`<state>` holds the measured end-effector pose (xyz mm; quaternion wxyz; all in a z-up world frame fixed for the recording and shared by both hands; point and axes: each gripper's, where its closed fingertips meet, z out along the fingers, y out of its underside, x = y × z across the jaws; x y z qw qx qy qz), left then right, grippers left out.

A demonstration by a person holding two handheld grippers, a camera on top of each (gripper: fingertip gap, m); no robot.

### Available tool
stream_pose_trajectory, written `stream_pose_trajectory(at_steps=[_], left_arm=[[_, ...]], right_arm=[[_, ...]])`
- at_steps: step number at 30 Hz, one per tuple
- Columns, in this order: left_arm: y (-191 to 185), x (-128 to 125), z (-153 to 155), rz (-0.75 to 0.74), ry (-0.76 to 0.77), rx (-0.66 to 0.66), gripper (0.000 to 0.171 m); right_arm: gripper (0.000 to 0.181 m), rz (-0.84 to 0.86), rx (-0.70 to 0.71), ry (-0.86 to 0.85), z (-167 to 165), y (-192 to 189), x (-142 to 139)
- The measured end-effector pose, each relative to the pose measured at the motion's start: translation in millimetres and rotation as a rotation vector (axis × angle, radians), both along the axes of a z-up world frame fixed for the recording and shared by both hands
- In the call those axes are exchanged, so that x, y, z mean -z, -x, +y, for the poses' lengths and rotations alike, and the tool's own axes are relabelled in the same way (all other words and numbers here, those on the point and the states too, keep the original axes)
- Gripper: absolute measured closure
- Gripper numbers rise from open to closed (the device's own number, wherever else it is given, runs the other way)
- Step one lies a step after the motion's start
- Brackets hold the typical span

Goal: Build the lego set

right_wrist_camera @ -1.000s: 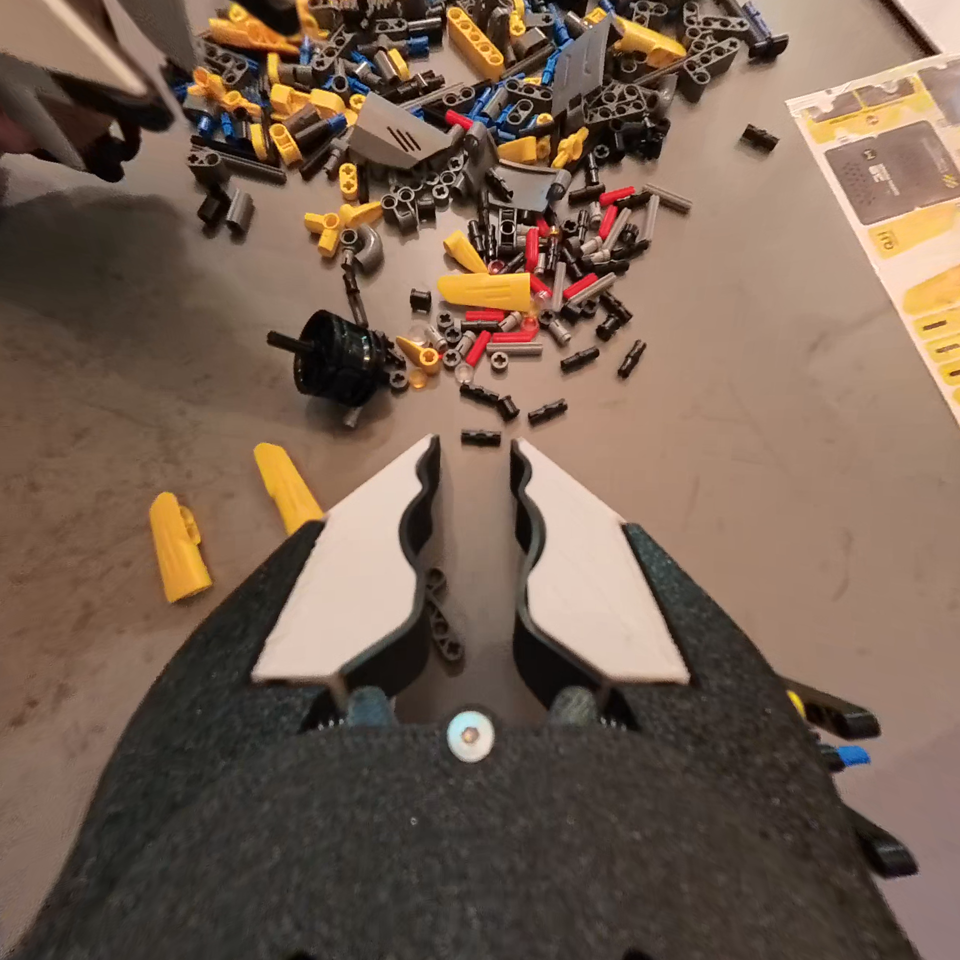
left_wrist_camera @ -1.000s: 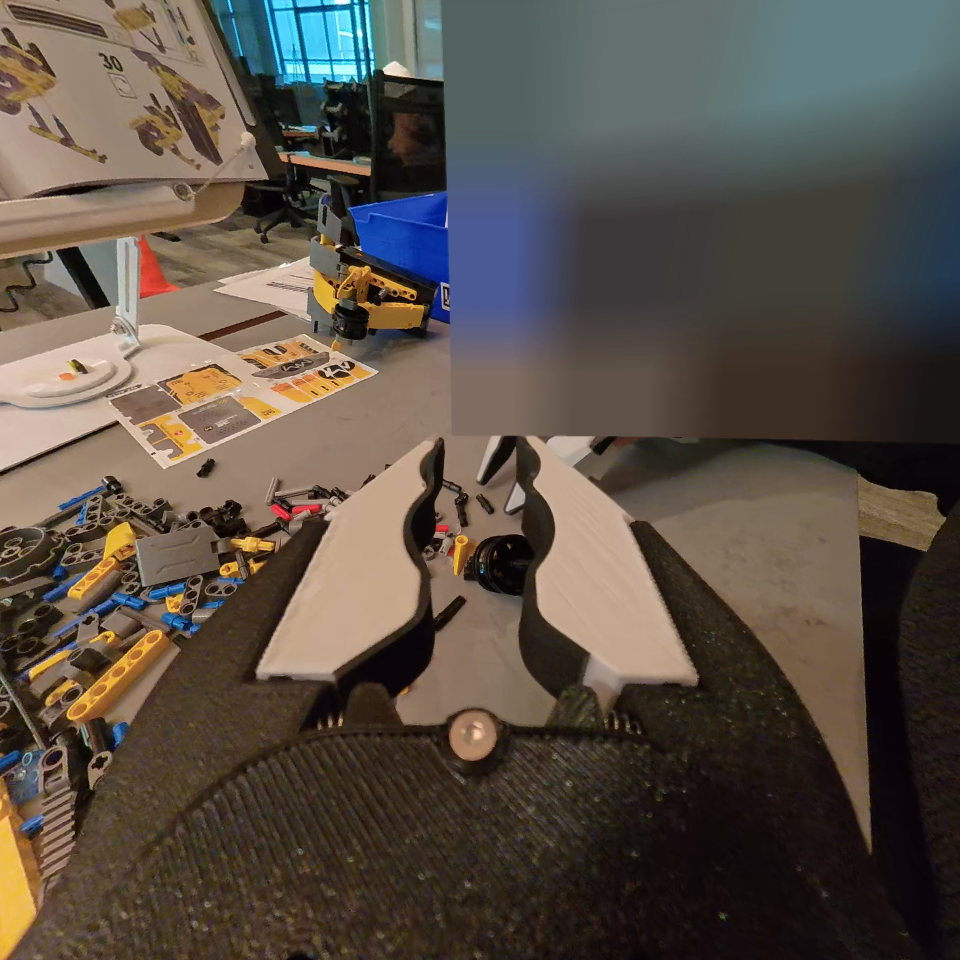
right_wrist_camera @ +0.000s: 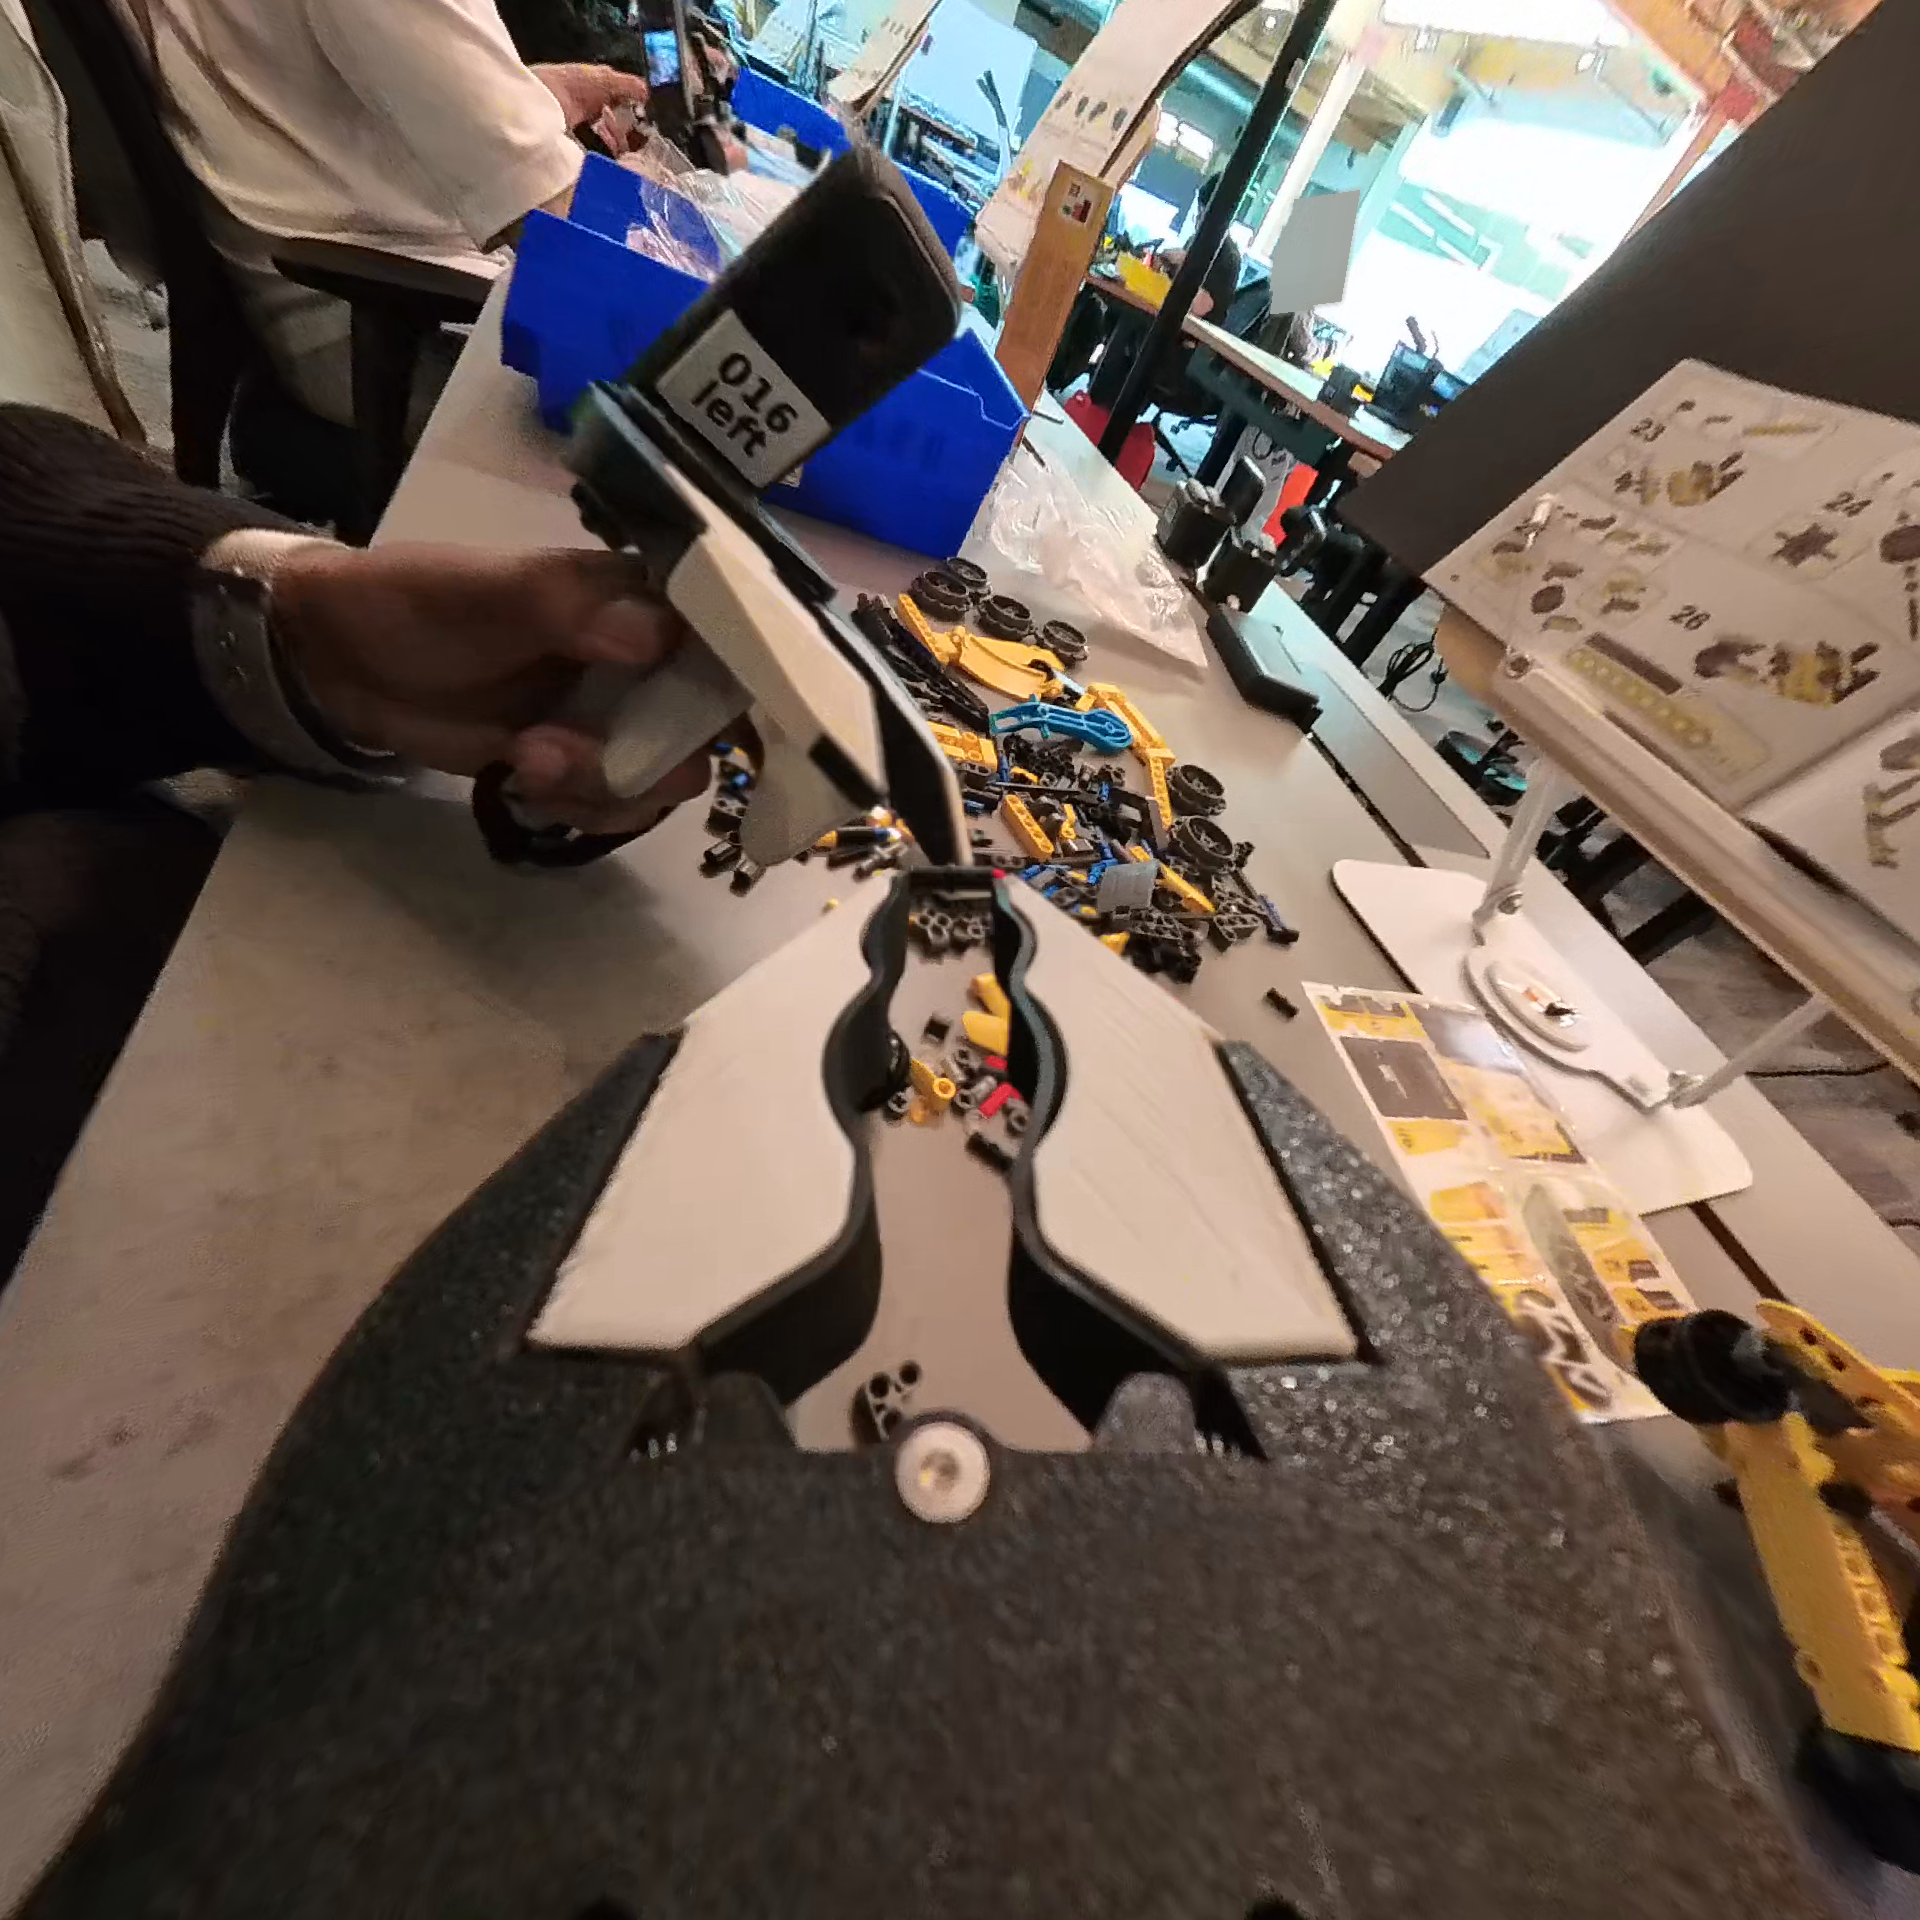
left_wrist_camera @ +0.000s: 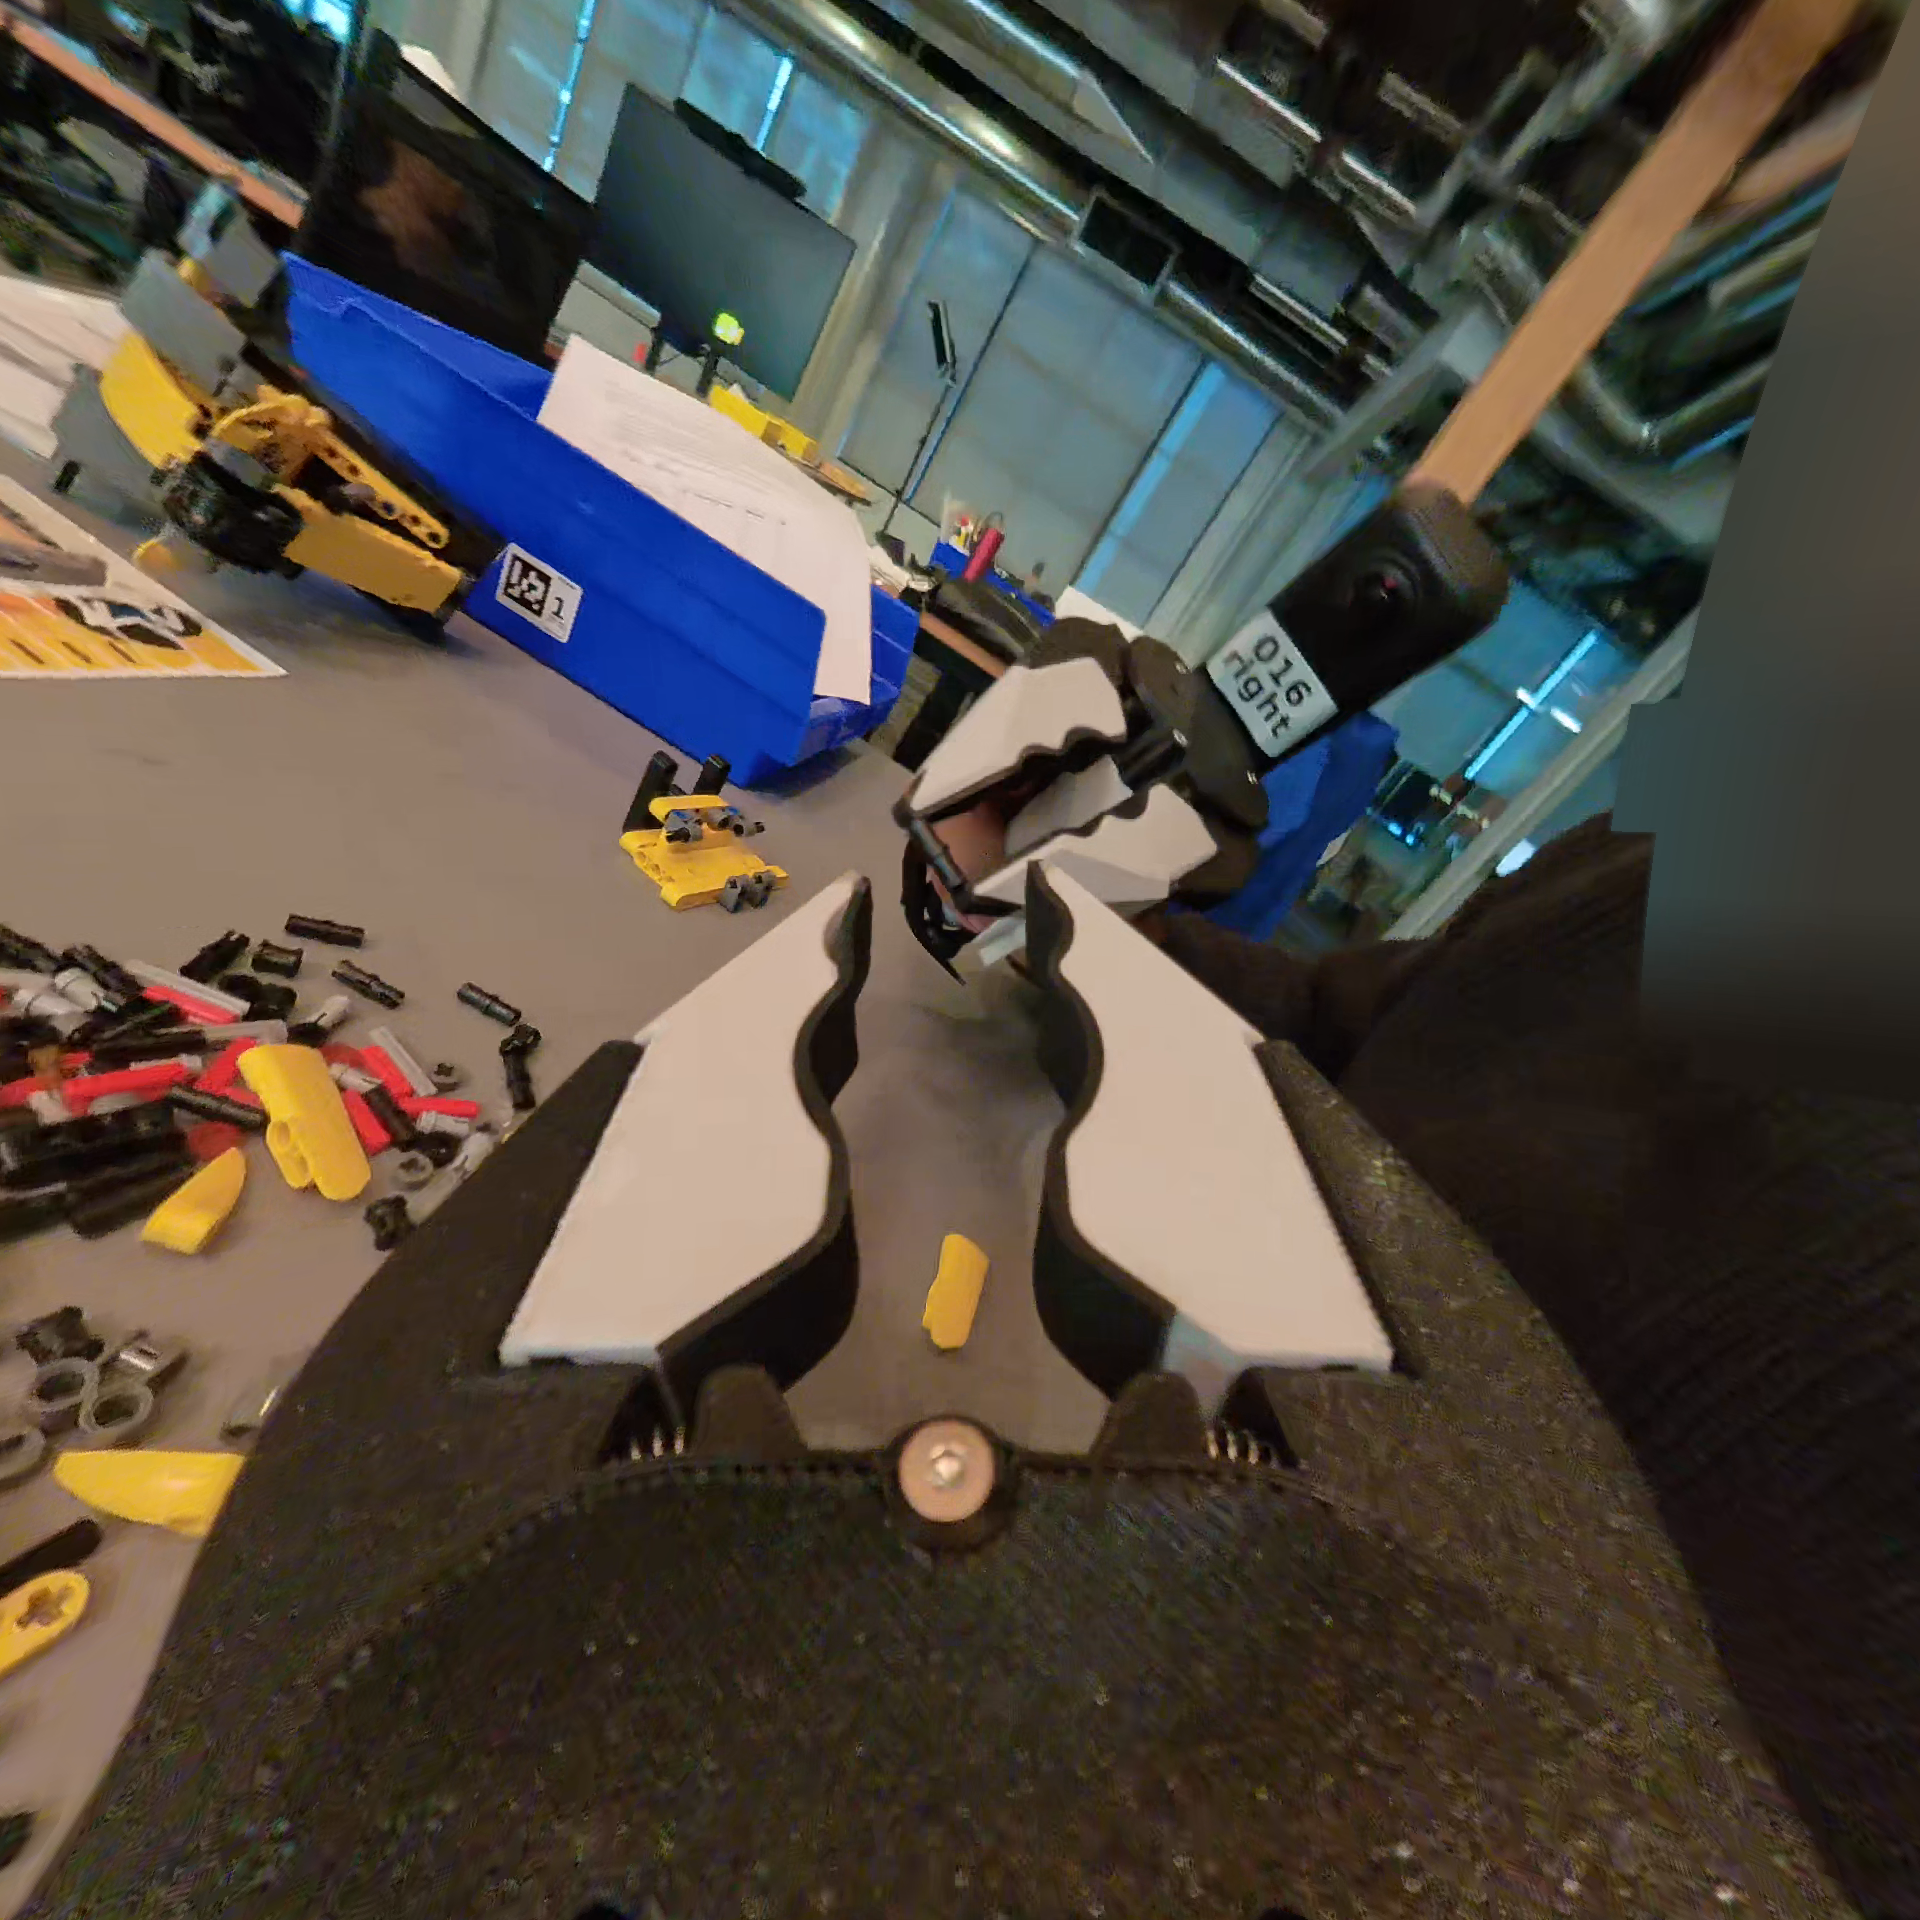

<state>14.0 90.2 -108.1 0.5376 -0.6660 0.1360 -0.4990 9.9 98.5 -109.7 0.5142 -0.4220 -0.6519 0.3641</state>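
Observation:
My right gripper (right_wrist_camera: 951, 885) is raised above the grey table (right_wrist_camera: 343, 1018) and shut on a small black piece (right_wrist_camera: 948, 879) pinched at its tips. It also shows in the left wrist view (left_wrist_camera: 940, 852), just beyond my left gripper, with the black piece (left_wrist_camera: 928, 844) at its tips. My left gripper (left_wrist_camera: 951, 883) is open and empty, its tips close to the right gripper's tips. In the right wrist view the left gripper (right_wrist_camera: 935, 831) is held by a hand (right_wrist_camera: 447, 665) and points down at the black piece.
A pile of loose black, yellow, red and blue pieces (right_wrist_camera: 1091, 790) covers the table. A blue bin (left_wrist_camera: 623, 561), a partly built yellow model (left_wrist_camera: 312, 509) and a small yellow assembly (left_wrist_camera: 701, 852) stand behind. A booklet on a stand (right_wrist_camera: 1683, 582) and a sticker sheet (right_wrist_camera: 1486, 1143) lie right. Less than 4 cm separates the two grippers' tips.
Both grippers have lifted off the table and turned toward each other. My right gripper has closed on a small black piece. My left gripper stays open.

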Motion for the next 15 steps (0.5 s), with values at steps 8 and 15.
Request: stream_pose_trajectory(at_steps=[8,15], left_arm=[[12.5,-3.7,27.0,0.029,0.063,-0.032,0.144],[27.6,-20.8,44.1,0.023,0.083,-0.011,0.144]], right_arm=[[0.166,0.039,0.06,0.04,29.3,-6.2,-7.6],[0.167,0.078,0.103,0.005,60.1,5.9,-21.1]])
